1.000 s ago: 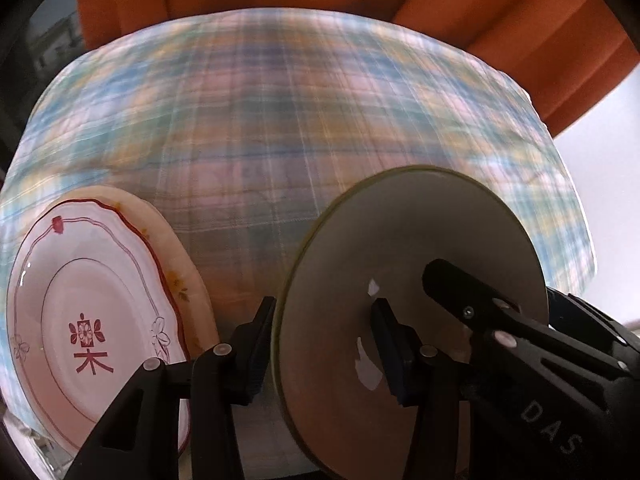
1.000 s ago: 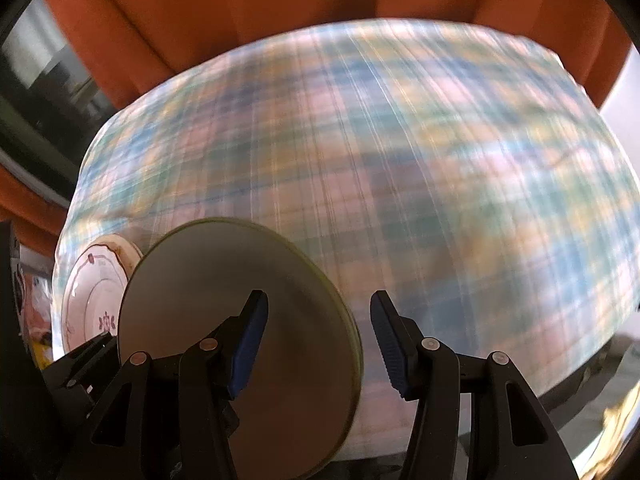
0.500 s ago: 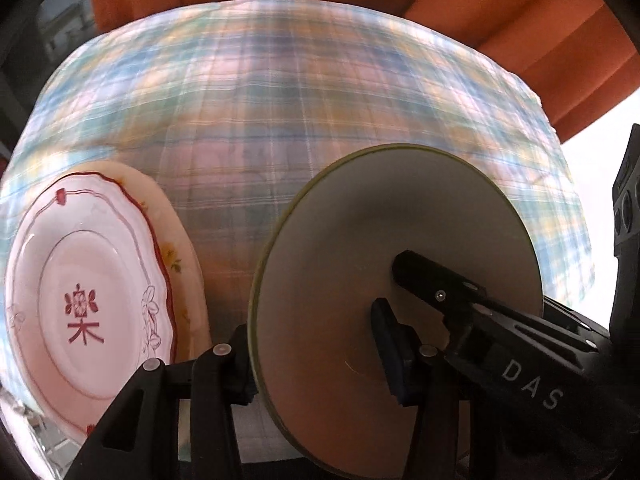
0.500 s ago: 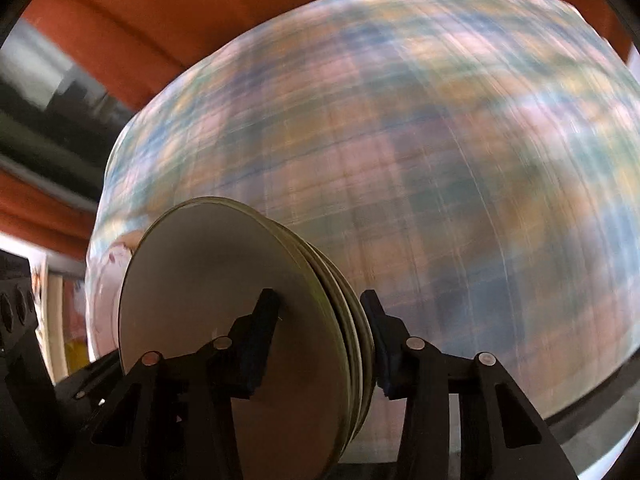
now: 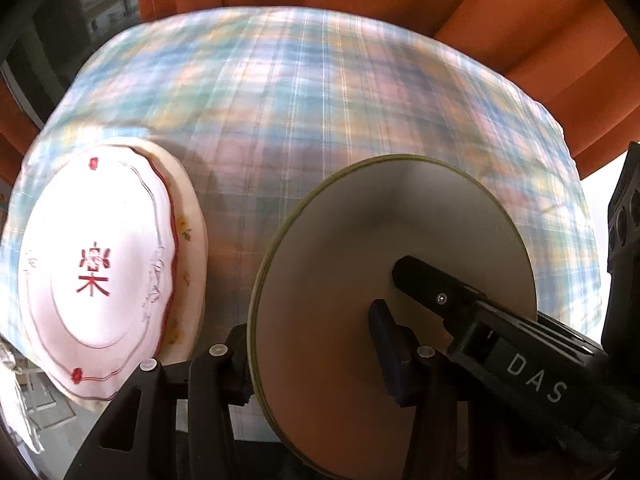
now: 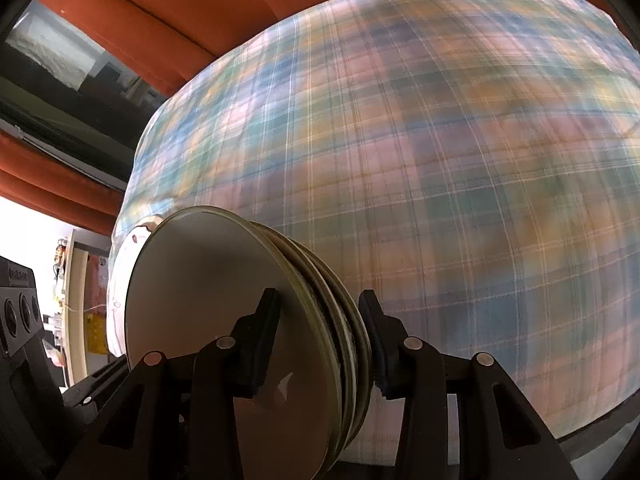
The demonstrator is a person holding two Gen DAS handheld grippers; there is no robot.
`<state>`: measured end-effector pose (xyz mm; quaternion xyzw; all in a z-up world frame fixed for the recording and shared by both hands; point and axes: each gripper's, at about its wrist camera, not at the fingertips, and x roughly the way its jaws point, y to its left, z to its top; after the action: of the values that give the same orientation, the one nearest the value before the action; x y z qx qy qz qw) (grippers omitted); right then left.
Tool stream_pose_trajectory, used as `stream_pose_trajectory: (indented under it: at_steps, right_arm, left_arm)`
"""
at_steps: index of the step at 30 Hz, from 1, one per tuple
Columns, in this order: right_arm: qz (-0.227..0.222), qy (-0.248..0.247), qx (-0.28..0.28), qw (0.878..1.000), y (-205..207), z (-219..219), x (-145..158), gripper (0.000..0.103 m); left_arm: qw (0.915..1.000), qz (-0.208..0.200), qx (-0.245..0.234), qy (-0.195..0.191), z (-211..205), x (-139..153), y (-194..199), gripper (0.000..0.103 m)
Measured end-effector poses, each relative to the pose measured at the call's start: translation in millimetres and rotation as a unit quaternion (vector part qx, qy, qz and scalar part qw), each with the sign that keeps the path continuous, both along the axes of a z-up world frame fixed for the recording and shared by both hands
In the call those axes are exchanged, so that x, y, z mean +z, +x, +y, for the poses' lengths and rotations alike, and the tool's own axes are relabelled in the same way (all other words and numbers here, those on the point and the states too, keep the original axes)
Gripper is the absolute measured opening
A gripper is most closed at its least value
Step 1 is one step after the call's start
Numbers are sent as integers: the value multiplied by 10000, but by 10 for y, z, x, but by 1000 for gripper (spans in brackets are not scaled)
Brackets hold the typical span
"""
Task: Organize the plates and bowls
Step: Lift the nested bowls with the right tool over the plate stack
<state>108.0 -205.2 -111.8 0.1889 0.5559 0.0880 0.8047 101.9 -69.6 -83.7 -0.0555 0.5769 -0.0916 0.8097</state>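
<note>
I'm clamping the right gripper [image 6: 320,320] jaws on the rim of the olive-rimmed plates [image 6: 240,300], a stack carried on edge so both grippers can share the weight. The left gripper [image 5: 308,344] is straddling that same rim, jaws either side, though I'm unable to tell if they're pinching. The red-trimmed plate [image 5: 96,264], left of my left jaws, is lying on the plaid desk [image 5: 320,120], looking like the stacking spot.

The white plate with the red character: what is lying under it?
Under the white plate lies a cream plate with small flowers; only its rim shows. Anything further beneath is covered.
</note>
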Motion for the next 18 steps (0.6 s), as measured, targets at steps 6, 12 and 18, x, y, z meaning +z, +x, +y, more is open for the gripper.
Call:
stream_pose_trajectory:
  at_steps: [6,12,18]
  right_arm:
    - [-253,18,-1,9997,-63,-10,261,44]
    - [-520,-42,-37,9986,-98,56,523,44]
    - [-690,-129,-52,9975,-130,297,638,44]
  left_arm:
    - [9997,-198,86,-104,22,206,-57,47]
    - [9989,-373,172,-225,131,369,-69,47]
    - [9982,-488,181,-290,398,443,-98,47]
